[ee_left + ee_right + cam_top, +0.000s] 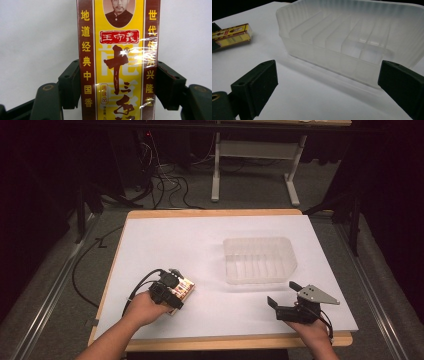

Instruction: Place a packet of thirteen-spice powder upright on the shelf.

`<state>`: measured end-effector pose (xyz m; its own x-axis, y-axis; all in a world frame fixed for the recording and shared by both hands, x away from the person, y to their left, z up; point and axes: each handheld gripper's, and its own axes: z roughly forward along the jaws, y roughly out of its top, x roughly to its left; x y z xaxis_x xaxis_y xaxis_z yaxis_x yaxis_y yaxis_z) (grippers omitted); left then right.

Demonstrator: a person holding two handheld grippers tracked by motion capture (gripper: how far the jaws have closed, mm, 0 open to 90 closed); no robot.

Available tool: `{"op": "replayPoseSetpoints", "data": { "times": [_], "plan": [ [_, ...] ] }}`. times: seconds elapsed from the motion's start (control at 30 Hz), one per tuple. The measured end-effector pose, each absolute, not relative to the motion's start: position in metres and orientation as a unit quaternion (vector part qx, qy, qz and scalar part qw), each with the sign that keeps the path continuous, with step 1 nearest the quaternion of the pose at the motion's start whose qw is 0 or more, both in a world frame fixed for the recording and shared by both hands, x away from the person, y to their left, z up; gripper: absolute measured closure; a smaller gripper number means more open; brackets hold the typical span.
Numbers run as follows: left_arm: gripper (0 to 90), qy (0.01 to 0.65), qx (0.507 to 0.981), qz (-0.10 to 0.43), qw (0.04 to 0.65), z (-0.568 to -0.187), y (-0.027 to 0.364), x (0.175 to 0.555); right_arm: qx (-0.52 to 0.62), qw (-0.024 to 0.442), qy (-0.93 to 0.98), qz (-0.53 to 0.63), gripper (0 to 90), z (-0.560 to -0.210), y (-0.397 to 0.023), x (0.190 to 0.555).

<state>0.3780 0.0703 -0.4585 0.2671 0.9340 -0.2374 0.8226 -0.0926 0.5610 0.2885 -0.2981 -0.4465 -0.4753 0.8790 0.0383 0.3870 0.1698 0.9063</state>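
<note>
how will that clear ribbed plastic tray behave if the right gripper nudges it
The clear ribbed plastic tray probably slides easily: it looks thin and empty. Its low, wide shape makes tipping unlikely. The walls may flex against the open right gripper.

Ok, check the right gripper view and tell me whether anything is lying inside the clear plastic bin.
No, the clear plastic bin holds nothing; just its own ribbed bottom shows through the translucent walls.

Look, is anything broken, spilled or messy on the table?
Nothing stands out. The clear tub sits upright and empty on the table, the left gripper has its jaws on the yellow box, and the right gripper is open beside the tub.
</note>
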Motion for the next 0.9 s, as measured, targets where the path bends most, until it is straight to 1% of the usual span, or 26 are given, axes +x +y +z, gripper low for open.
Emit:
{"op": "replayPoseSetpoints", "data": {
  "times": [0.27,0.3,0.33,0.6,0.73,0.9],
  "plan": [
    [32.6,0.587,0.719,0.101,0.36,-0.454,0.074,0.374,0.444,0.253,0.721,0.468,3.2,-0.448,-0.296,0.29],
    [32.6,0.584,0.712,0.104,0.375,-0.453,0.074,0.373,0.441,0.256,0.722,0.467,3.5,-0.448,-0.296,0.29],
    [32.6,0.584,0.712,0.104,0.375,-0.453,0.074,0.373,0.441,0.256,0.722,0.467,3.5,-0.448,-0.296,0.29],
    [32.6,0.563,0.686,0.106,0.45,-0.445,0.07,0.364,0.439,0.257,0.723,0.468,5.2,-0.447,-0.295,0.289],
    [32.6,0.546,0.686,0.112,0.469,-0.444,0.065,0.358,0.436,0.26,0.723,0.469,5.2,-0.447,-0.294,0.288],
    [32.6,0.536,0.663,0.115,0.51,-0.444,0.062,0.35,0.435,0.261,0.722,0.471,4.3,-0.447,-0.294,0.288]
  ]
}}
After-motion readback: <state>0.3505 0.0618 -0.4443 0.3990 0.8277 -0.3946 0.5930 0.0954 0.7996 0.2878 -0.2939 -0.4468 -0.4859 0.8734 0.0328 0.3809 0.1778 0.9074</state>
